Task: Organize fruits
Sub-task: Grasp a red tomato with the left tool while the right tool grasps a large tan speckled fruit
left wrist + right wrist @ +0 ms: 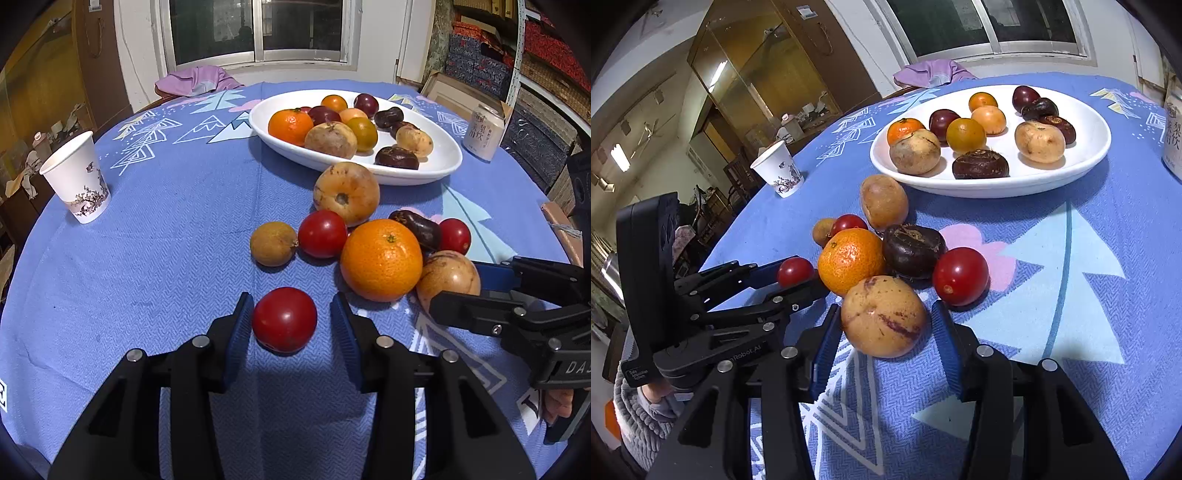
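A red tomato (284,319) lies on the blue cloth between the pads of my left gripper (291,295); a strip of cloth shows beside its right pad, so the jaws stand open. My right gripper (886,304) brackets a tan fruit with purple streaks (884,315) resting on the cloth, pads close but not pressing. Beyond them lie an orange (380,258), two more tomatoes, a dark chestnut-like fruit (912,249), a small brown fruit (273,243) and a tan round fruit (345,192). The white oval plate (258,125) behind holds several fruits.
A paper cup (77,177) stands at the left of the round table. A drink can (484,131) stands to the right of the plate. A purple cloth (195,79) lies at the far edge under the window. Boxes are stacked at the right.
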### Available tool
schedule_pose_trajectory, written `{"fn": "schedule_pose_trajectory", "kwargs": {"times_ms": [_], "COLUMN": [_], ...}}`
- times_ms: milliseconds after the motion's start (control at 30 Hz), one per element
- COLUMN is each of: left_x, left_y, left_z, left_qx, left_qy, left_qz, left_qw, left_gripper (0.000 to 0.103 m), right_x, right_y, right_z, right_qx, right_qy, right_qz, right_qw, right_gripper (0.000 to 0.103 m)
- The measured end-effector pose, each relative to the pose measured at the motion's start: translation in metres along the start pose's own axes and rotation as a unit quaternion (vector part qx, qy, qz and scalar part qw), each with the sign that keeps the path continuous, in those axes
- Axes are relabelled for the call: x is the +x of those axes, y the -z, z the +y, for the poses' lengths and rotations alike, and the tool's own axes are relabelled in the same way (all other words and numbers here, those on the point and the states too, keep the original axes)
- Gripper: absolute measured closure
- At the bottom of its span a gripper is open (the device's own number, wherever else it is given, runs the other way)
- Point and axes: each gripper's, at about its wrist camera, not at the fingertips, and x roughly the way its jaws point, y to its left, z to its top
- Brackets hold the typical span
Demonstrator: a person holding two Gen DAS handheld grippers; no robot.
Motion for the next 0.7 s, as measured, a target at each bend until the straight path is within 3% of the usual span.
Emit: {"fn": "schedule_pose_trajectory", "kwargs": {"times_ms": [333,400,600,700], "left_x": [-0.001,-0.003,-0.023,-0.041], "left_y": [0.0,0.001,0.003,0.001], "left_z": [0.0,-0.001,-0.003,-0.001], "left_qx": [0.0,0.001,0.007,0.0], "left_qy": [-0.001,-0.01,-0.016,0.006], "left_qz": [-0.002,-0.007,-0.053,-0.083], "left_qw": [1.0,0.9999,0.9984,0.9965], "left_gripper": [0.059,0.069,0.072,0.072], "right_x": [0.001,-0.001,-0.019,-0.04], "right_y": [0.0,0.001,0.003,0.002], "right_z": [0.007,0.009,0.012,0.015], "right_qx": [-0.01,-0.014,-0.028,-0.036], "right_qy": [0.021,0.02,0.018,0.015], "right_qz": [-0.002,-0.006,-0.041,-0.074], "right_qw": [1.0,1.0,0.999,0.996], "right_gripper": [0.058,0.058,0.058,0.058]}}
